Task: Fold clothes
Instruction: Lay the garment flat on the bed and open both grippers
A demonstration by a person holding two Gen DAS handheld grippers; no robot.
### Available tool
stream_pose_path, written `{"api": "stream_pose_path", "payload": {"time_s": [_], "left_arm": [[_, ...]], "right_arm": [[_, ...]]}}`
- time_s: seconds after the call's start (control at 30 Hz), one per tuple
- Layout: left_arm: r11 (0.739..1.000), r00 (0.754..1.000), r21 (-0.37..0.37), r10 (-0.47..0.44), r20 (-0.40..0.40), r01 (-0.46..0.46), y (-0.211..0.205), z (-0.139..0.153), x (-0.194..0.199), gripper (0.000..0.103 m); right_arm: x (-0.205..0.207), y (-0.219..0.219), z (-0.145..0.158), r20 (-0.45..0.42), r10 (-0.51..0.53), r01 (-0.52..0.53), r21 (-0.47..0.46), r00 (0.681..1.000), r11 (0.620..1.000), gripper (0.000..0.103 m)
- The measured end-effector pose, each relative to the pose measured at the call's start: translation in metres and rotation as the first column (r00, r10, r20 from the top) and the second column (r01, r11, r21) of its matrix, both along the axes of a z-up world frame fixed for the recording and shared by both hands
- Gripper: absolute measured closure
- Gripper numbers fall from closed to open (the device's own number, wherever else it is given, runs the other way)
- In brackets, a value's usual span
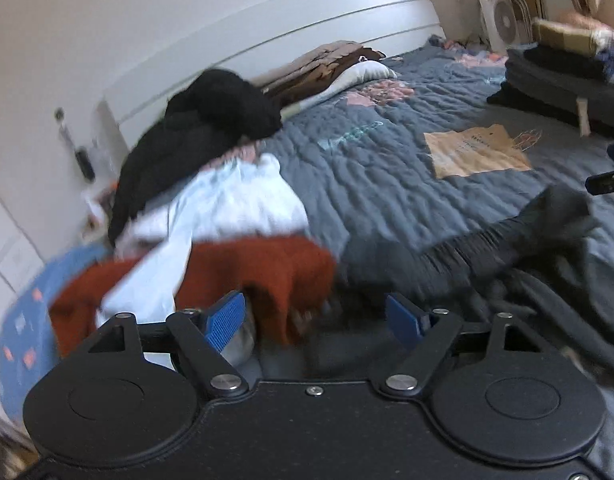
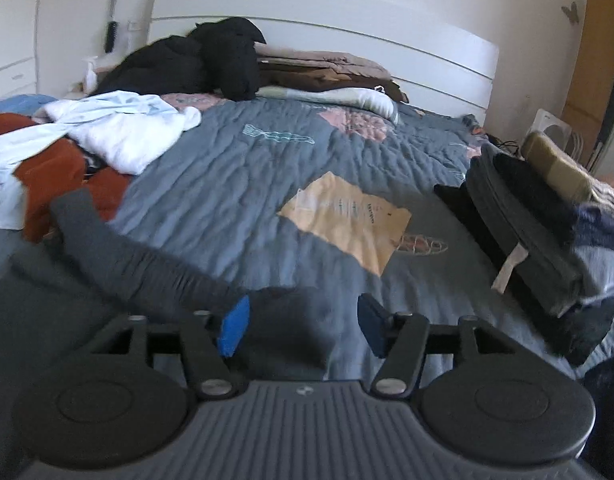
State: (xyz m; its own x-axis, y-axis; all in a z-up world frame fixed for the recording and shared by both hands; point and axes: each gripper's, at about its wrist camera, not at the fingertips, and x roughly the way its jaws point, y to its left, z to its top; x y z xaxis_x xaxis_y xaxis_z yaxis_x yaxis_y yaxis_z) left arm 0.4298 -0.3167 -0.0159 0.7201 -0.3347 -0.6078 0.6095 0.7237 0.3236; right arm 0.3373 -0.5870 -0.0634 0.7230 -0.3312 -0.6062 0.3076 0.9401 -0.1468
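The dark grey garment [image 2: 147,276] lies on the bed's blue-grey quilt [image 2: 235,184], a long sleeve-like part running from near the rust-red garment [image 2: 63,176] diagonally toward the right gripper [image 2: 303,326]; motion blur makes its exact shape hard to judge. The right gripper's jaws stand spread just above the grey cloth, pinching nothing. The left gripper [image 1: 315,322] is likewise spread, hovering beside the rust-red garment's edge with nothing between its blue pads [image 1: 223,322]. Beyond the grey garment lie a tan paper bag [image 2: 347,220], a white garment [image 2: 119,136], and a folded stack [image 2: 547,232].
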Motion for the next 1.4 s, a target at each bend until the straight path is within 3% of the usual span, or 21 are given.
{"api": "stream_pose_path", "payload": {"time_s": [0.17, 0.27, 0.37, 0.53, 0.7, 0.83, 1.03, 1.07, 1.13, 1.2, 1.4], "left_arm": [[0.998, 0.996, -0.066, 0.001, -0.091, -0.007, 0.067, -0.009, -0.064, 0.026], [0.998, 0.993, -0.060, -0.001, -0.118, -0.006, 0.113, -0.014, -0.112, 0.026], [0.998, 0.989, -0.069, 0.003, -0.148, -0.014, 0.151, -0.010, -0.164, 0.026], [0.984, 0.976, -0.170, 0.006, -0.219, -0.045, 0.203, 0.007, -0.240, 0.024], [0.985, 0.975, -0.167, 0.013, -0.222, -0.051, 0.241, 0.012, -0.285, 0.024], [0.984, 0.970, -0.167, 0.016, -0.241, -0.058, 0.278, 0.009, -0.304, 0.024], [0.986, 0.945, -0.164, -0.019, -0.326, -0.037, 0.319, -0.023, -0.316, 0.031], [0.986, 0.936, -0.162, -0.030, -0.350, -0.029, 0.323, -0.031, -0.315, 0.034], [0.987, 0.909, -0.159, -0.043, -0.415, -0.026, 0.328, -0.048, -0.312, 0.057], [0.987, 0.877, -0.157, -0.056, -0.477, -0.022, 0.333, -0.065, -0.310, 0.066], [0.983, 0.818, -0.170, -0.148, -0.555, 0.062, 0.328, -0.091, -0.307, 0.065]], "right_arm": [[-0.067, 0.000, -0.013, 0.018, 0.023, -0.025, 0.132, 1.000, 0.991, 0.042], [-0.108, 0.024, -0.016, 0.025, 0.053, -0.057, 0.221, 0.998, 0.974, 0.041], [-0.162, 0.065, -0.017, 0.033, 0.096, -0.101, 0.285, 0.995, 0.953, 0.041], [-0.245, 0.140, -0.021, 0.004, 0.144, -0.136, 0.350, 0.990, 0.927, 0.040], [-0.307, 0.213, -0.032, 0.005, 0.194, -0.181, 0.388, 0.981, 0.904, 0.040], [-0.338, 0.260, -0.045, -0.002, 0.237, -0.211, 0.447, 0.972, 0.870, 0.040], [-0.353, 0.317, -0.079, -0.031, 0.294, -0.235, 0.523, 0.955, 0.819, 0.040], [-0.354, 0.325, -0.086, -0.039, 0.296, -0.230, 0.534, 0.954, 0.814, 0.040], [-0.351, 0.335, -0.100, -0.071, 0.284, -0.194, 0.573, 0.956, 0.796, 0.041], [-0.350, 0.343, -0.112, -0.092, 0.279, -0.167, 0.611, 0.956, 0.774, 0.041], [-0.351, 0.362, -0.121, -0.091, 0.295, -0.175, 0.628, 0.951, 0.758, 0.041]]}}
